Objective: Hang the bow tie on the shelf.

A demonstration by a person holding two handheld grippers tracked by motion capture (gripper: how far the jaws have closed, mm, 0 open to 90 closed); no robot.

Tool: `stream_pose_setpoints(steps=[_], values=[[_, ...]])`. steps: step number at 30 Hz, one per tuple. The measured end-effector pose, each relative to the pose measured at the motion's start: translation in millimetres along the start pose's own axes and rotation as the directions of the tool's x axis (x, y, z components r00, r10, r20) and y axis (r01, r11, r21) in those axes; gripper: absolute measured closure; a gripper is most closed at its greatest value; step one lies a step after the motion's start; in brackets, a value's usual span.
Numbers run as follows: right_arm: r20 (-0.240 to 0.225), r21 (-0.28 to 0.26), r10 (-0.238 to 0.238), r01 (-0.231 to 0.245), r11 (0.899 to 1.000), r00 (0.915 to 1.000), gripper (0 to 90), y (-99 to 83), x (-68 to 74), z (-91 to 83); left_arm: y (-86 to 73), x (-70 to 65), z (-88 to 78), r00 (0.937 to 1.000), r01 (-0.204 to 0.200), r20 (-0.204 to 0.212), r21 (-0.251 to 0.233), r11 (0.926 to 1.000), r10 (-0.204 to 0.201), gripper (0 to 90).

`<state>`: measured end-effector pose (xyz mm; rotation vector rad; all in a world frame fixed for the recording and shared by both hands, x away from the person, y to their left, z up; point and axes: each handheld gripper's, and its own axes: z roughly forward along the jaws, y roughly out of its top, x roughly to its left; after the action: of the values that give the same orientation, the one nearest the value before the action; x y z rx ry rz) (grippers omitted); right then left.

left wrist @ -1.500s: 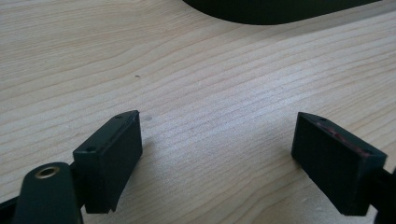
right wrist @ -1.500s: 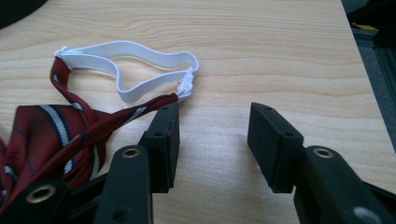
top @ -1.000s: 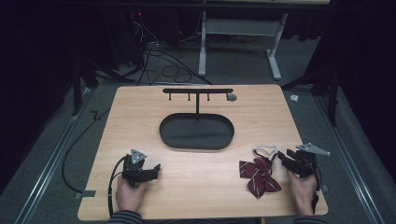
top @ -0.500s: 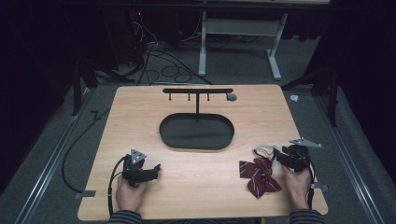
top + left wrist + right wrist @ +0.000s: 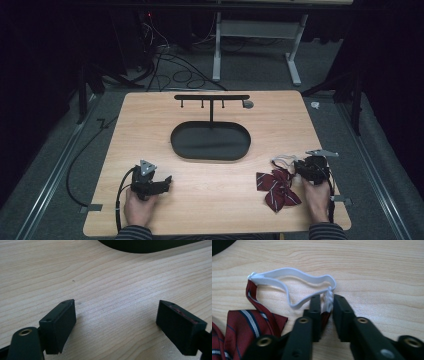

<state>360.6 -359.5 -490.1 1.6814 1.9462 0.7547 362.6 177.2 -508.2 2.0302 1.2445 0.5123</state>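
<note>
Left gripper (image 5: 167,181): rests low on the table (image 5: 150,125), near and to the left of the stand's oval base (image 5: 210,141); jaws spread wide over bare wood with nothing between them, as the left gripper view (image 5: 116,322) makes plain.

Stand: dark oval base at the table's middle, thin post rising to a crossbar (image 5: 211,97) with small pegs beneath; likely the place to hang the strap.

Bow tie (image 5: 276,189): dark red with pale stripes, flat on the wood to the right of the base and nearer the person; white elastic strap (image 5: 294,281) looping out from its knot toward the base's right end.

Right gripper (image 5: 299,166): just right of the bow tie, farther from the base than the tie; jaws drawn narrow and pinching the strap at its small white clasp (image 5: 328,298), a scrap of red cloth caught beside it.

Step in hand: securing the strap for a lift, by the look of it.

Doing it well: pinch firmly on the elastic, not on the clasp tip alone; lift straight up so the tie hangs free; keep the loop open for a peg.

Risk: thin elastic slipping out, or the loop twisting shut.
</note>
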Motion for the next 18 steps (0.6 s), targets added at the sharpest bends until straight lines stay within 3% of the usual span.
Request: stream_pose_setpoints(steps=[11,18], values=[[-0.014,0.003,-0.025,0.025,1.0,0.9996,88.5,0.2,1.1,-0.3,0.0,0.0,0.1,1.0,0.0,-0.001,-0.001,1.0,0.0,16.6],[-0.032,-0.046,-0.043,0.042,0.998,0.9986,88.6,5.9,4.8,-10.8,0.0,0.0,0.1,1.0,0.0,-0.001,-0.001,1.0,0.0,16.6]])
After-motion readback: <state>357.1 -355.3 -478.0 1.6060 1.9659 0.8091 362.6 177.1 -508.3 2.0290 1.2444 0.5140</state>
